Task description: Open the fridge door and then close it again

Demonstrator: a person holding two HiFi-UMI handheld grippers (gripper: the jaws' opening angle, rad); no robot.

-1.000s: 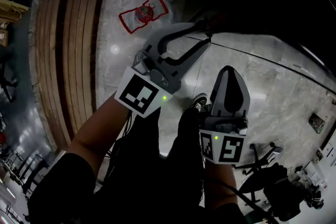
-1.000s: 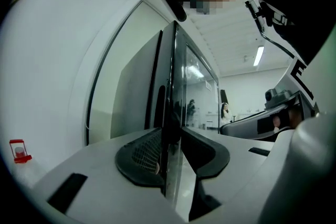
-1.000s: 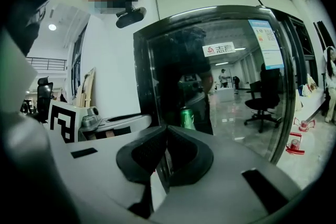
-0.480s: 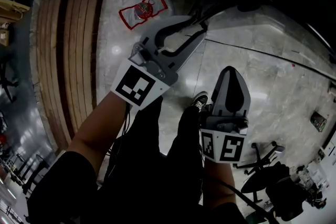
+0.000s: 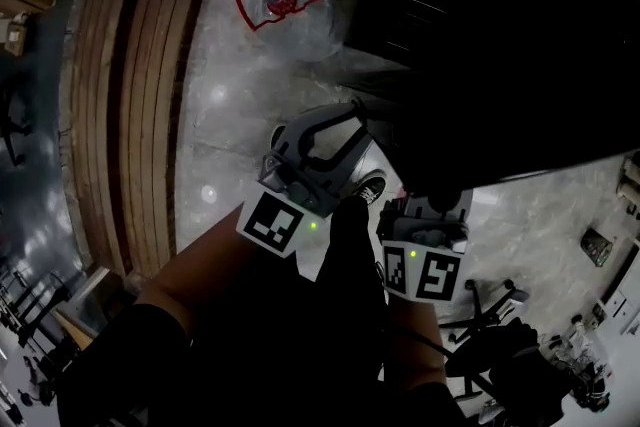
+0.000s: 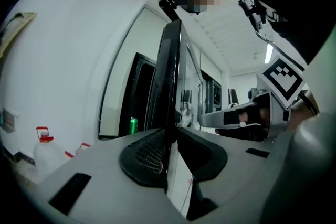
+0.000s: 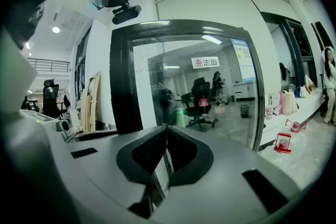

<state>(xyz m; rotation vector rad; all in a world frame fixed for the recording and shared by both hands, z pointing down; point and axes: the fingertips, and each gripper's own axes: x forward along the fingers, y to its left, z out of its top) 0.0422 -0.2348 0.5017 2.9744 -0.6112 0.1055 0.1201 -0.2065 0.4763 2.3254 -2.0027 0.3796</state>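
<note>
**Door-swing step, from my head and both claws.** My left claw [image 6: 172, 136] has just been closing. Its pads now sit on either face of the fridge door [image 7: 184, 86] at its free black edge, which stands upright between them. My right claw [image 7: 166, 128] has its pads together on nothing and faces the door's glass from near by. The door stands swung out from the fridge [image 5: 440, 5], whose shelves show at the head view's upper right. To swing it well, I judge that I should:

- keep the left pads square on the edge;
- let my wrist follow the hinge's arc rather than pull straight;
- move steadily so the grip does not slide off;
- hold the right claw clear of the glass.
</note>
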